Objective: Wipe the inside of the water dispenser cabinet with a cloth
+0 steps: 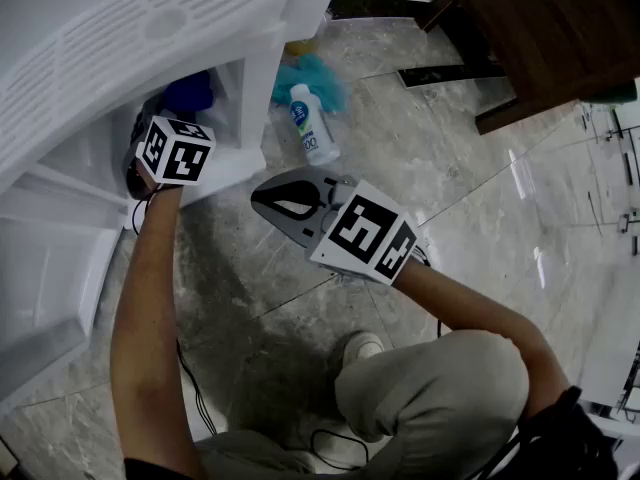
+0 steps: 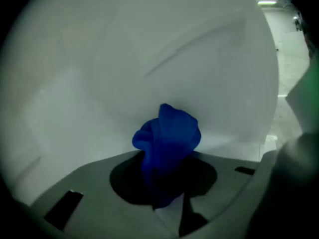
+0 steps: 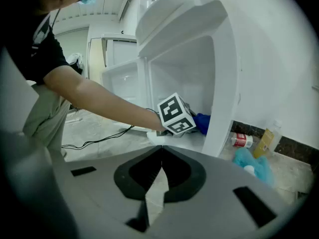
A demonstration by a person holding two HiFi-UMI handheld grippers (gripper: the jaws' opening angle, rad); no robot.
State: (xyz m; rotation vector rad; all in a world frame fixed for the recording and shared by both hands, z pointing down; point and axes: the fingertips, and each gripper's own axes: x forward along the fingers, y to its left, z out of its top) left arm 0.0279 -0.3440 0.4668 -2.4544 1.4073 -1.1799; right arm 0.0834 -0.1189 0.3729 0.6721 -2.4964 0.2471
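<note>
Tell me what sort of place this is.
Likely an indoor room in a home or office, mid-cleaning: glossy marble-look tile floor, an open white water dispenser cabinet, dark wooden furniture, and a white bottle lying on the floor.

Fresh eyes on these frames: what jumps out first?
The bright blue cloth, clamped in the left gripper, sits inside the white water dispenser cabinet. Next is the right gripper, shut and empty, held over the marble floor outside the cabinet. A white bottle and a teal cloth lie on the floor beside the cabinet.
</note>
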